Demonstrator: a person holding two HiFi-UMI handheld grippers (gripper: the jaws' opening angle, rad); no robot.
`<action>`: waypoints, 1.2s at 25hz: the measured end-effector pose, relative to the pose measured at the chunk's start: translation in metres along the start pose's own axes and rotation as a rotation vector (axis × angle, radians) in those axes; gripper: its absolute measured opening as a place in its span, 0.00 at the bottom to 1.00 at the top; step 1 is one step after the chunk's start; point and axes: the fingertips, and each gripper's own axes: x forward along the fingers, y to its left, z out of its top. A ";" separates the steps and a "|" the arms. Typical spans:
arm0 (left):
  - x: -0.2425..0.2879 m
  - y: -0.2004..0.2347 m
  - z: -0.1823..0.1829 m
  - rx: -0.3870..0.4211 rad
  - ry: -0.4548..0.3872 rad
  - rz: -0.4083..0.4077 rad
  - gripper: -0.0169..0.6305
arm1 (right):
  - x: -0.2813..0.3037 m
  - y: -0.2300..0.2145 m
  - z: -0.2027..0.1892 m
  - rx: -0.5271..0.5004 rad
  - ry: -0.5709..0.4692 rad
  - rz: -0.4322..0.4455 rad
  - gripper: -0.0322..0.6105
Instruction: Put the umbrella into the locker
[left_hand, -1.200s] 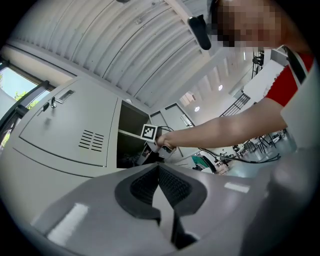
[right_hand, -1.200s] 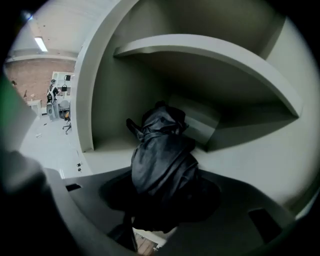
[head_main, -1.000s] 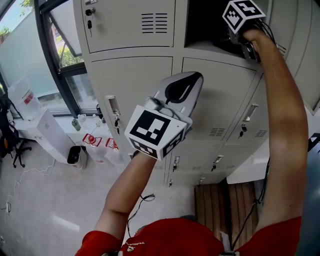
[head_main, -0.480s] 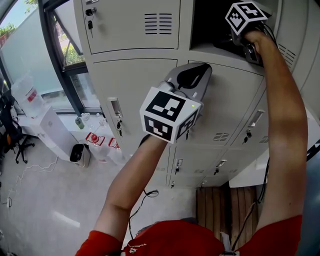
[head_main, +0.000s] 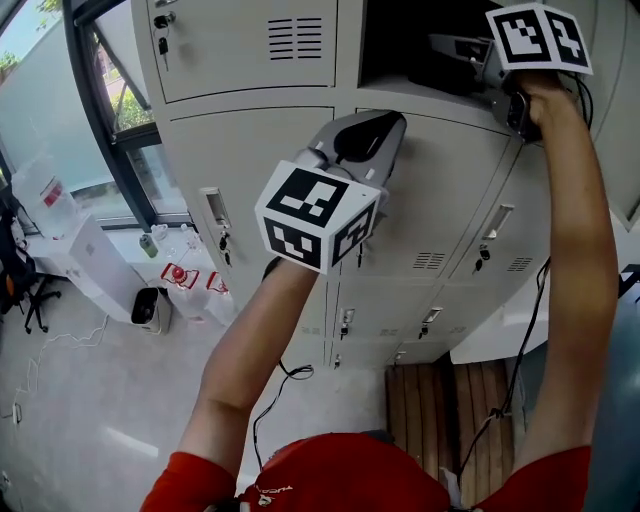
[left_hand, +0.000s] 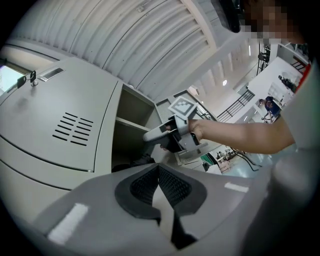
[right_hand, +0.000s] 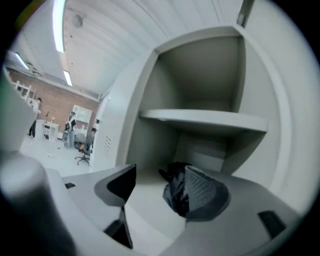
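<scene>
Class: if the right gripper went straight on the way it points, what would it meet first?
Likely the black umbrella in the locker, lying between the right gripper's fingers, which have just been opening; depth is unclear.

Right gripper (head_main: 452, 48) sits at the open locker (head_main: 400, 94) mouth; left gripper (head_main: 368, 135) hovers before closed doors (head_main: 250, 165).

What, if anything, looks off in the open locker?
Nothing stands out. The umbrella lies as a loose dark bundle on the floor of the locker, under its shelf; nothing is spilled or damaged. The right gripper has just been opening its jaws, which stand apart and do not press on it.
</scene>
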 end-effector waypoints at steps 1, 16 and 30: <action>-0.002 0.000 0.004 -0.004 -0.009 0.002 0.04 | -0.014 0.012 0.004 0.011 -0.065 0.018 0.51; -0.047 -0.048 0.011 -0.079 -0.077 -0.052 0.04 | -0.115 0.129 -0.113 -0.058 -0.522 0.020 0.28; -0.123 -0.088 -0.037 -0.037 -0.008 -0.069 0.04 | -0.134 0.210 -0.194 -0.088 -0.570 -0.008 0.05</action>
